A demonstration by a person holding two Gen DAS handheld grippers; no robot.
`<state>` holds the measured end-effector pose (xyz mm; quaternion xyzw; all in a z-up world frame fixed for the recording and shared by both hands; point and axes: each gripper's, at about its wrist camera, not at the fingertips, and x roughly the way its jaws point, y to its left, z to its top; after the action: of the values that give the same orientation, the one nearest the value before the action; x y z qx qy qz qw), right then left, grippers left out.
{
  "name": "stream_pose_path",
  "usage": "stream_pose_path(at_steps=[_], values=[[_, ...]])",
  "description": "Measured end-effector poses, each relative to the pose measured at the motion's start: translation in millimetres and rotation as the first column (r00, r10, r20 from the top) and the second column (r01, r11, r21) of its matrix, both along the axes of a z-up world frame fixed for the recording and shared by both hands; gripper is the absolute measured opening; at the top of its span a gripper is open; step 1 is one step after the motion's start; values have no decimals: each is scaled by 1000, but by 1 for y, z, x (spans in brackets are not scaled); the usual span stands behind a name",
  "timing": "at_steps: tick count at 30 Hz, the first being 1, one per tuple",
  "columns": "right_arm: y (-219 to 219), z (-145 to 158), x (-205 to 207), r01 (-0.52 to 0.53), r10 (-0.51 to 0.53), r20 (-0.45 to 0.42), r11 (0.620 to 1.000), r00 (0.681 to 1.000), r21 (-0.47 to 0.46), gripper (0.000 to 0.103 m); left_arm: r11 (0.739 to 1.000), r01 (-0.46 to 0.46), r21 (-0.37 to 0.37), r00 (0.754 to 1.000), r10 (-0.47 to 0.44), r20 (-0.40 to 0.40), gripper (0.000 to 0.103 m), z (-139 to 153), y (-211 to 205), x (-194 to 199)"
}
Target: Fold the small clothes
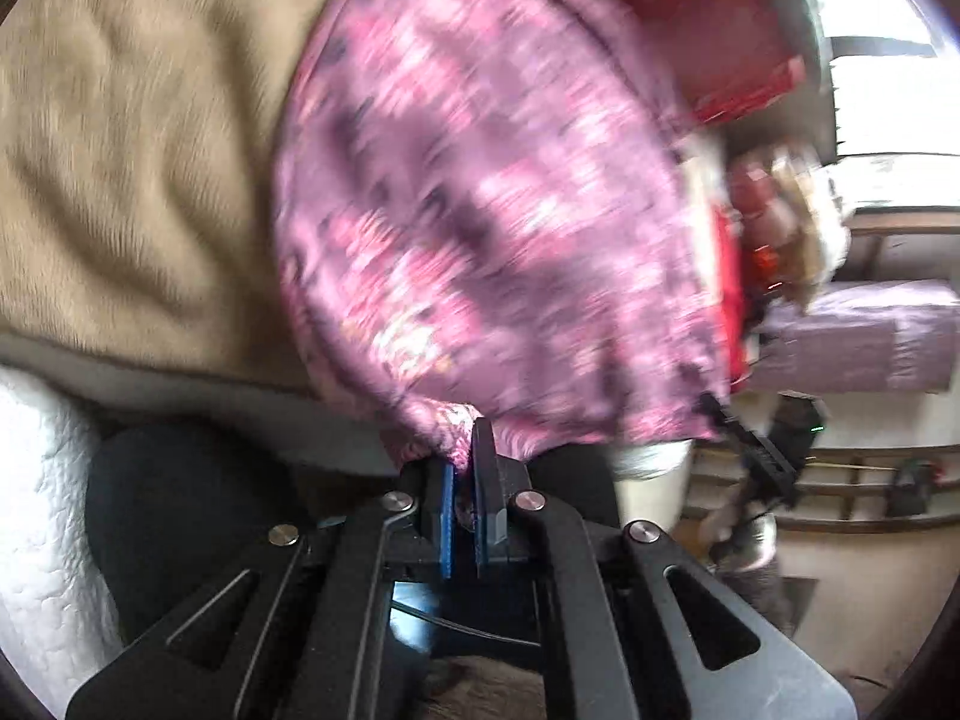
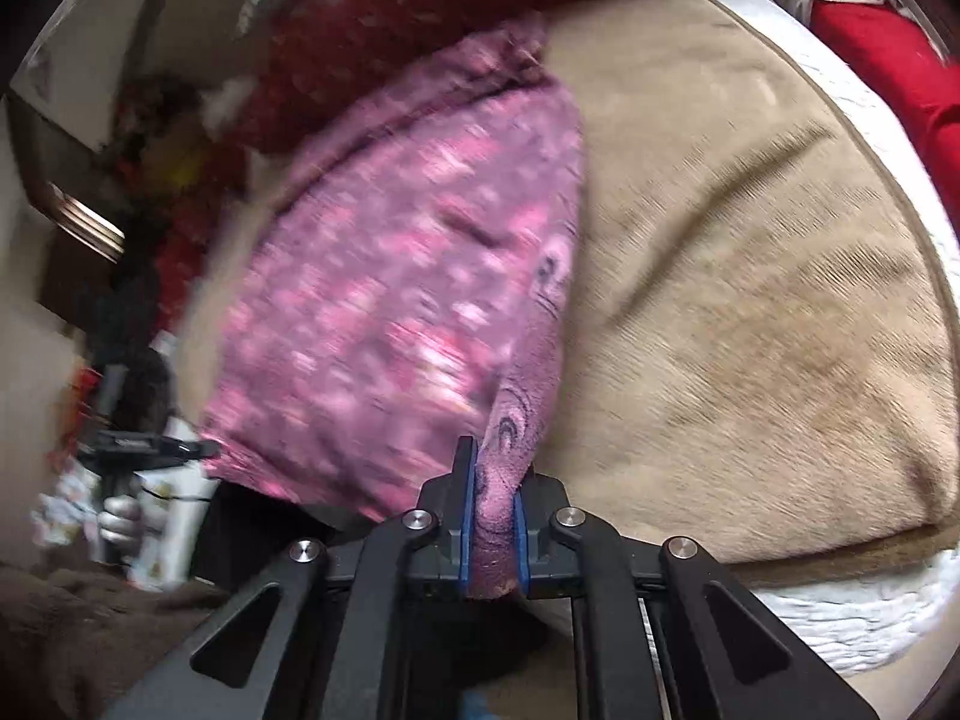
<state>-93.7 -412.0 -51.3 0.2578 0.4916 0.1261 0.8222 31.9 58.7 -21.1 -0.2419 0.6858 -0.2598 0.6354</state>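
A small pink and purple patterned garment (image 1: 480, 210) lies spread over a tan blanket (image 1: 132, 168), blurred by motion. My left gripper (image 1: 463, 468) is shut on the garment's near corner, the cloth bunched between its blue pads (image 1: 445, 516). In the right wrist view the same garment (image 2: 396, 312) stretches away to the upper left. My right gripper (image 2: 493, 480) is shut on its other near corner, a thick fold of cloth pinched between the pads (image 2: 467, 516). Each gripper shows in the other's view: the right gripper (image 1: 756, 450) at the garment's far edge, the left gripper (image 2: 150, 450) likewise.
The tan blanket (image 2: 750, 300) covers a bed with a white quilted mattress edge (image 2: 840, 618). Dark red patterned cloth (image 2: 420, 12) lies behind the garment, and a red item (image 2: 900, 72) sits at the far right. A purple box-like piece (image 1: 858, 336) and a cluttered floor are beyond.
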Motion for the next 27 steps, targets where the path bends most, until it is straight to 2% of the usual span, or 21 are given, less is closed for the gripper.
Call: stream_pose_path(at_steps=[5, 8, 16, 21, 27], values=[[-10, 18, 9, 55, -73, 85, 979, 994, 195, 10, 990, -92, -103, 996, 94, 14, 3, 22, 14, 23], [-14, 25, 20, 77, -110, 112, 961, 988, 267, 10, 985, -128, -119, 991, 132, 22, 3, 28, 18, 39], [-21, 42, 64, 109, -177, 161, 927, 971, 360, 10, 965, -208, -158, 975, 218, 47, 3, 38, 24, 84], [-28, 48, 112, 133, -225, 188, 903, 956, 408, 10, 942, -286, -177, 948, 305, 91, 3, 49, 31, 138], [-42, 45, 191, 182, -303, 206, 870, 930, 459, 10, 923, -346, -171, 923, 367, 113, 3, 48, 30, 215]])
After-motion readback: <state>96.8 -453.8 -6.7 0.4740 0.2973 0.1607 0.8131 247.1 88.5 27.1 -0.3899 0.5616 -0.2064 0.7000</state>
